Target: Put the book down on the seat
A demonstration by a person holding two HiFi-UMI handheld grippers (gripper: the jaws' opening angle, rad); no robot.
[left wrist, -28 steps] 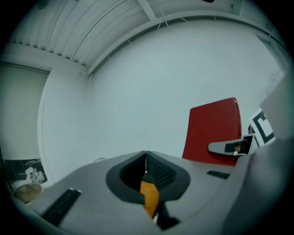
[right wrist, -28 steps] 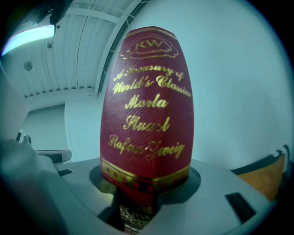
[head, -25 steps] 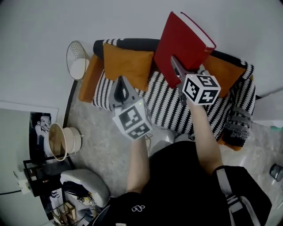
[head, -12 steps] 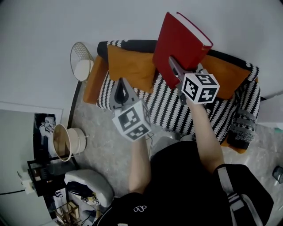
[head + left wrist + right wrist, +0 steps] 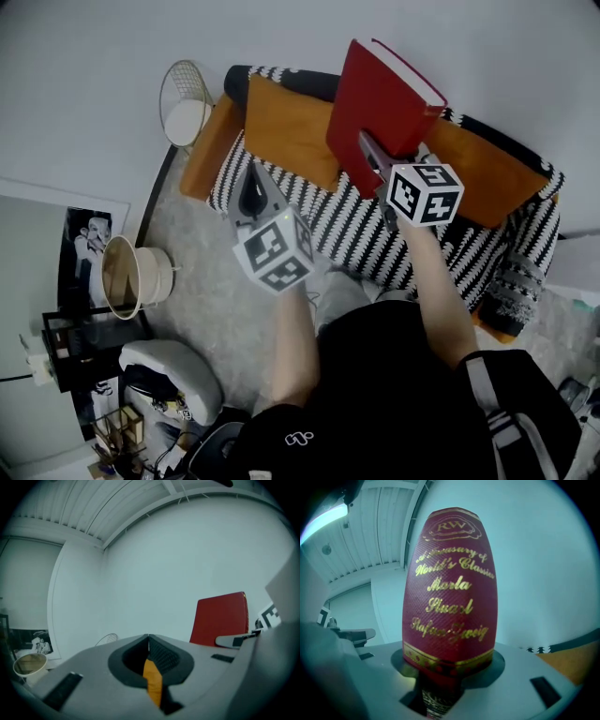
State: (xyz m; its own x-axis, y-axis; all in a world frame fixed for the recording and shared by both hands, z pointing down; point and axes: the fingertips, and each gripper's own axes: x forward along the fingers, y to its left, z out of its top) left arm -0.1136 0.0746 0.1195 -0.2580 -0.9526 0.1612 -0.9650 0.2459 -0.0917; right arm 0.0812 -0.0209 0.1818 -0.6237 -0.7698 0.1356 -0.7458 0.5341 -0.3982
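A red hardback book stands upright over the sofa, with my right gripper shut on its lower edge. In the right gripper view its gold-lettered spine rises straight out of the jaws of the right gripper. The sofa seat is black-and-white striped and lies under and beyond both grippers. My left gripper hovers over the seat's front left part, shut with nothing held. In the left gripper view, the left gripper has its tips meeting, and the book is to its right.
Orange cushions lean on the sofa back. A grey knitted roll lies at the sofa's right end. A wire basket stands left of the sofa. A round woven basket, a grey pouf and a dark shelf sit on the floor at left.
Both grippers have moved forward toward the sofa, and the sofa sits further right in view. The book stays upright in the right gripper. The left gripper stays shut.
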